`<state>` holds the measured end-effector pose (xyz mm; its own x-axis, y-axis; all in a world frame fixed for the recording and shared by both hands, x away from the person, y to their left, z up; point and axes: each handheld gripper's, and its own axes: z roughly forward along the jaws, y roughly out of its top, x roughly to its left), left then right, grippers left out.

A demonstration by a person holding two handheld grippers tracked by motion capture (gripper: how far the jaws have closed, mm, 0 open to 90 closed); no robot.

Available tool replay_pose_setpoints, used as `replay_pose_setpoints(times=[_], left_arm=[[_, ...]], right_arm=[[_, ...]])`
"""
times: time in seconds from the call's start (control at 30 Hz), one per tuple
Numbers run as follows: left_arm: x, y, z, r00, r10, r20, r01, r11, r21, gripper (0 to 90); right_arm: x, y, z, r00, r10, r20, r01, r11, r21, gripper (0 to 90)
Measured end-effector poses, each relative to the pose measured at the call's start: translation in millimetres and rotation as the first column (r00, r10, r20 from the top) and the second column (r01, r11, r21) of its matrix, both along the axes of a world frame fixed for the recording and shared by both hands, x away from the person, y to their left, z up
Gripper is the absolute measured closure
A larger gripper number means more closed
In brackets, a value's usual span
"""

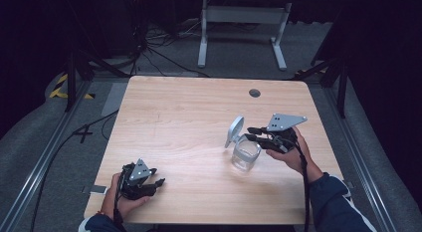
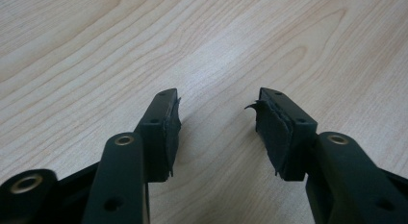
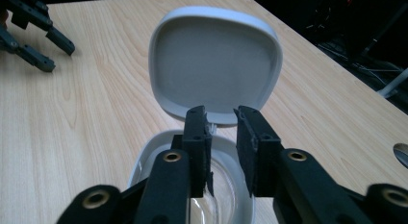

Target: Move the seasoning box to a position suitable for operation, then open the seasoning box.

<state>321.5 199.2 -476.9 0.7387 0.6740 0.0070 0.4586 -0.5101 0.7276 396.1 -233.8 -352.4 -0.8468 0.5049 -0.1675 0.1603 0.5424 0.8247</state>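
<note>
A pale wooden table (image 1: 189,122) is seen from above, set on grey carpet among dark curtains, with a round cable hole (image 1: 255,93) near its far edge, beyond the right gripper. On the table's right half a clear glass container (image 1: 245,155) is stood, directly under the tips of the right gripper (image 1: 255,134), and its grey-white lid (image 1: 235,130) is raised on edge at the far side of the container's mouth, just ahead of those tips. In the right gripper view the lid (image 3: 215,58) is presented with its hollow underside facing the camera, and the container's white rim (image 3: 144,156) is spread beneath the jaws. The right gripper (image 3: 222,119) is held with a narrow gap between its pads; the lower edge of the lid appears to lie just beyond that gap, though whether a pad touches it cannot be made out from this angle. The left gripper (image 1: 155,183) is kept low at the table's near left corner, well apart from the container, in the person's left hand (image 1: 122,199). In the left gripper view its jaws are shown parted over bare wood, the left gripper (image 2: 217,105) holding nothing, with frayed padding visible on the fingertips (image 2: 273,130).
</note>
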Motion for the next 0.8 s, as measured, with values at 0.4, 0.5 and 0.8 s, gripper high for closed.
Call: replay_pose_setpoints(times=[0.4,0.5,0.8], left_arm=[[4.3,1.7,-3.3,0.9996,0.026,-0.007,-0.026,0.9994,-0.022,35.1],[5.5,1.7,-3.9,0.9996,0.026,-0.012,-0.027,0.9992,-0.028,32.6],[8.7,1.2,-3.0,0.9996,0.016,-0.021,-0.017,0.9997,-0.015,28.3]], right_arm=[[-8.4,-19.6,1.0,0.9994,-0.030,-0.018,0.029,0.9974,-0.066,53.8],[-13.2,-28.1,-0.9,0.9989,-0.038,-0.027,0.036,0.9969,-0.070,51.7],[-31.9,-61.6,-11.7,0.9971,-0.074,-0.019,0.071,0.9908,-0.115,47.4]])
